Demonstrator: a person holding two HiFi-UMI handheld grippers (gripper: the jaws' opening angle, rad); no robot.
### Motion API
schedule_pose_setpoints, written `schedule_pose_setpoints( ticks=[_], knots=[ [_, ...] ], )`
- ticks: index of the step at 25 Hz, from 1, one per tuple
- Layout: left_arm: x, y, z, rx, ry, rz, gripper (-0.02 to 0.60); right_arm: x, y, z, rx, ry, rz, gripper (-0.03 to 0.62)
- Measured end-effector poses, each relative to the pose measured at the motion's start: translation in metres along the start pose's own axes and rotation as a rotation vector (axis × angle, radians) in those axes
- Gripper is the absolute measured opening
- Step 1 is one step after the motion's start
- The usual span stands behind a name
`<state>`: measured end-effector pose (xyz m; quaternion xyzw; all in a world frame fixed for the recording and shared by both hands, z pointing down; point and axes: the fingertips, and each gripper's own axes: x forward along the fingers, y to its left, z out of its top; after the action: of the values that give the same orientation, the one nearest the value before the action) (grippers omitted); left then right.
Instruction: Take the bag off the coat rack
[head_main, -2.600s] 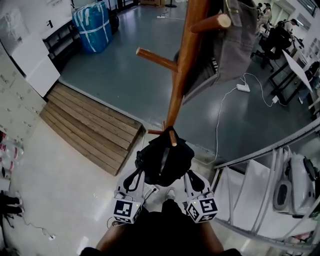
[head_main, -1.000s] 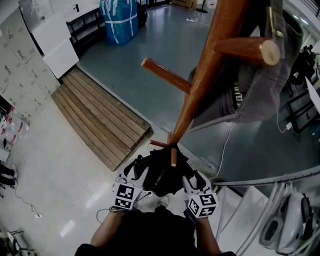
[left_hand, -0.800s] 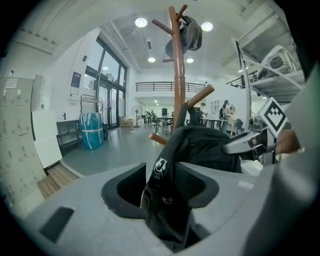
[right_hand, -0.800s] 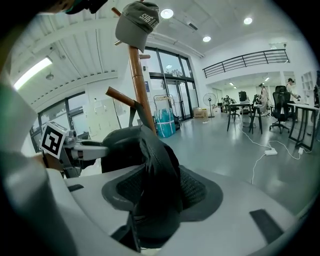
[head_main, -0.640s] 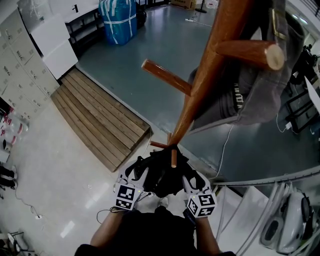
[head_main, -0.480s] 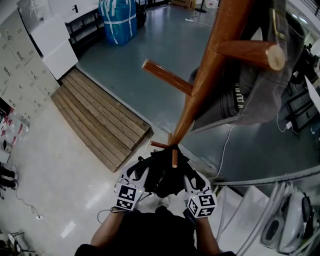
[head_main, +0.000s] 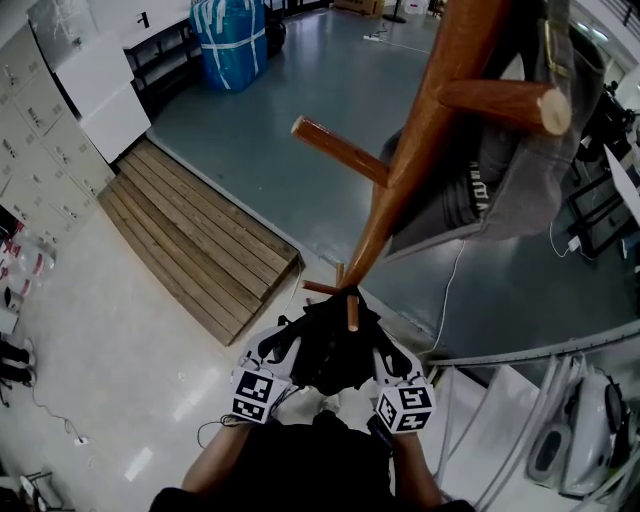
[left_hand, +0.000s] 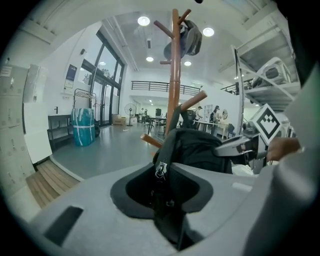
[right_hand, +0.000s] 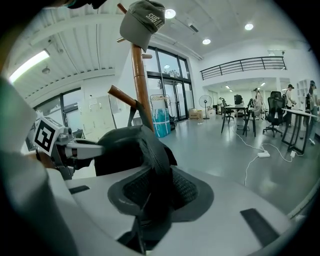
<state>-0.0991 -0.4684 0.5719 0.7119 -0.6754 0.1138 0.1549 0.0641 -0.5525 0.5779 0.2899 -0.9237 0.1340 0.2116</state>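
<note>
— What is the biggest thing ahead of us?
— The wooden coat rack (head_main: 405, 170). Its pole rises just beyond both sets of fingers.

— And the bag?
— The black bag (head_main: 325, 345) hangs low on the rack, right between our two grippers and not yet lifted off.

— How are we holding it?
— Our left gripper (head_main: 284, 343) is closing, its fingers (left_hand: 100, 220) pinching a dark strap (left_hand: 169, 145) that carries a zip pull (left_hand: 160, 170). Our right gripper (head_main: 374, 350) is closing too, its fingers (right_hand: 220, 225) nipping a thick strap (right_hand: 155, 155) that fills the gap between them.

— Anything smaller?
— A grey cap (right_hand: 142, 20) sits far above the fingers. The short peg (head_main: 351, 312) pokes up out of the bag's top, midway between both sets of fingers.
</note>
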Motion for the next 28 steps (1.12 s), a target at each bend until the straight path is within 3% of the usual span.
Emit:
schedule_pose_setpoints(
  ticks=[19, 28],
  knots=[
    [-0.029, -0.010, 0.020, -0.071, -0.075, -0.110, 0.083, -0.030, 0.021, 0.009, 0.049, -0.045, -0.053, 0.092],
    [-0.047, -0.020, 0.024, -0.046, -0.110, -0.182, 0.081, -0.056, 0.036, 0.010, 0.069, -0.083, -0.120, 0.091]
  ],
)
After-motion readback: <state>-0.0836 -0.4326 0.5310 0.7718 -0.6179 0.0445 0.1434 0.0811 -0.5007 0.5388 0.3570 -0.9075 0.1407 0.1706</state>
